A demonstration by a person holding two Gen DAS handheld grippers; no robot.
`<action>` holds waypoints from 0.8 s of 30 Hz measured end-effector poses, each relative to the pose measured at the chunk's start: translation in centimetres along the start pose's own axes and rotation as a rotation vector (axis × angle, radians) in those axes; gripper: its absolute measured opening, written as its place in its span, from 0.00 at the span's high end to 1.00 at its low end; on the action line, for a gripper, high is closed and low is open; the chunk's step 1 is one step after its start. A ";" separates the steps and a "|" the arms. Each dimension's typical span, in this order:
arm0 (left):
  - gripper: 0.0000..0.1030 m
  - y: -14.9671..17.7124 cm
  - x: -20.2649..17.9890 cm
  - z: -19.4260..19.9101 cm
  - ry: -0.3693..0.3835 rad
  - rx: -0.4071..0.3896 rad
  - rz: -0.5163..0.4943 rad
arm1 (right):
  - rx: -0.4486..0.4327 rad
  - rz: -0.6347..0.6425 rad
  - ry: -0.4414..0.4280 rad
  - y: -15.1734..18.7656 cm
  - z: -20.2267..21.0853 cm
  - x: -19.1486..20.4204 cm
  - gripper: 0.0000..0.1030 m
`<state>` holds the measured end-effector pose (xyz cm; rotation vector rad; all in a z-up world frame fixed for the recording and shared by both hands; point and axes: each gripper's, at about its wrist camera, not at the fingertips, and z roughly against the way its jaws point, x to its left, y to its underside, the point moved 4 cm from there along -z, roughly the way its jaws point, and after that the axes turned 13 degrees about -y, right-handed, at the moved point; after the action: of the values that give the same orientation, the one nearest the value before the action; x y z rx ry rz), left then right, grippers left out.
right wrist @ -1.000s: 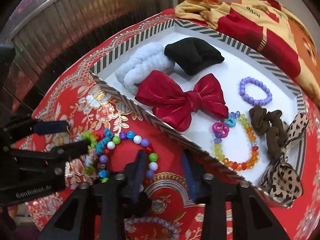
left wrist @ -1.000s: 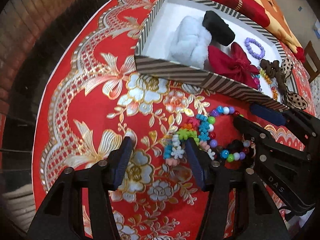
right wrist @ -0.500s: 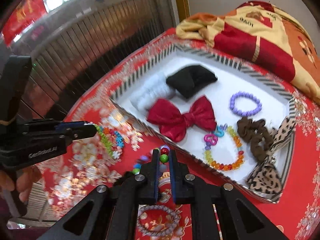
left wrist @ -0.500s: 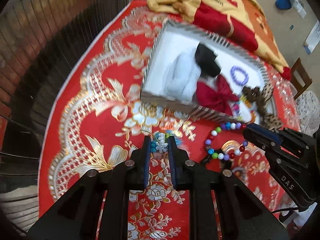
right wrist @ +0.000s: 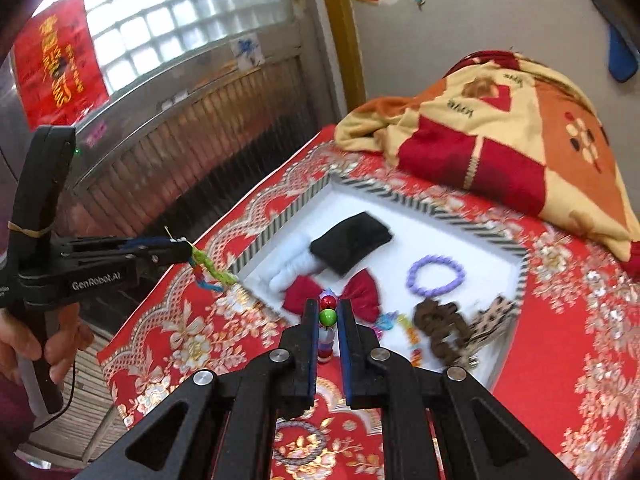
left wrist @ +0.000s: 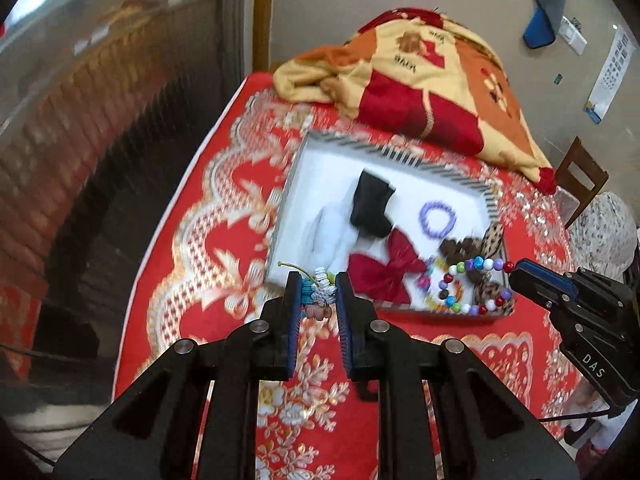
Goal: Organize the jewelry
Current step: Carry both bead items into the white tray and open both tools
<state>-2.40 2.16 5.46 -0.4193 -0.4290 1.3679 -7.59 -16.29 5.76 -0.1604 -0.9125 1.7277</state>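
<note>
The fingers of the left gripper (left wrist: 318, 294) are pinching a flower-charm bracelet (left wrist: 320, 292) above the red tablecloth (left wrist: 192, 248). The right gripper (right wrist: 328, 320) is clamping a string of coloured beads (left wrist: 476, 286), dangling over the striped box (right wrist: 280, 216) holding a red bow (left wrist: 384, 270) and purple bracelet (right wrist: 435, 276).

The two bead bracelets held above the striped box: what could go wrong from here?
1. The round-bead multicolour bracelet is pinched by few beads between the right gripper's fingers; it may slip out.
2. The flower-bead bracelet in the left gripper dangles near the striped box's wall and may fall onto the red tablecloth.
</note>
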 end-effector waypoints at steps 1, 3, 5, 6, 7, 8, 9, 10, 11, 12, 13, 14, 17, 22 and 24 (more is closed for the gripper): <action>0.85 -0.5 -0.3 0.0 -0.001 -0.007 -0.005 | -0.001 -0.001 0.010 -0.3 0.1 -0.4 0.92; 0.85 -1.6 -0.8 -0.2 -0.010 -0.016 -0.012 | 0.001 -0.001 0.022 -0.6 0.1 -1.0 0.92; 0.85 -2.6 -1.2 -0.7 -0.018 -0.018 -0.018 | 0.007 -0.007 0.036 -1.0 -0.1 -1.8 0.92; 0.85 -3.1 -1.5 -1.0 -0.023 -0.020 -0.024 | 0.011 -0.013 0.039 -1.2 -0.4 -2.3 0.92; 0.85 -3.4 -1.7 -1.3 -0.028 -0.021 -0.029 | 0.013 -0.017 0.042 -1.3 -0.5 -2.6 0.92; 0.85 -3.8 -1.9 -1.6 -0.034 -0.022 -0.035 | 0.016 -0.022 0.045 -1.5 -0.7 -3.0 0.92; 0.85 -4.2 -2.2 -2.1 -0.038 -0.021 -0.041 | 0.019 -0.026 0.046 -1.8 -1.0 -3.3 0.92; 0.85 -4.6 -2.4 -2.6 -0.041 -0.018 -0.047 | 0.023 -0.030 0.047 -2.0 -1.3 -3.5 0.92; 0.85 -4.9 -2.7 -3.0 -0.043 -0.016 -0.051 | 0.026 -0.032 0.047 -2.2 -1.6 -3.7 0.92; 0.85 -5.3 -2.9 -3.5 -0.047 -0.014 -0.056 | 0.030 -0.034 0.048 -2.4 -2.0 -3.8 0.92; 0.85 -5.5 -3.0 -3.9 -0.048 -0.012 -0.058 | 0.035 -0.037 0.047 -2.7 -2.4 -4.0 0.92; 0.85 -6.0 -3.2 -4.5 -0.048 -0.007 -0.059 | 0.040 -0.038 0.045 -2.9 -2.9 -4.1 0.92; 0.85 -7.0 -3.7 -5.7 -0.045 0.003 -0.064 | 0.059 -0.039 0.039 -3.6 -4.5 -4.2 0.92; 0.85 -8.6 -4.6 -8.1 -0.049 0.020 -0.083 | 0.092 -0.044 0.020 -4.6 -7.4 -4.5 0.92; 0.85 -9.0 -4.8 -9.1 -0.049 0.029 -0.087 | 0.110 -0.054 0.005 -4.8 -8.7 -4.8 0.92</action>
<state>9.16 -4.33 2.17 -0.3396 -0.4618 1.3003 2.42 -15.79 1.27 -0.0670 -0.8088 1.7221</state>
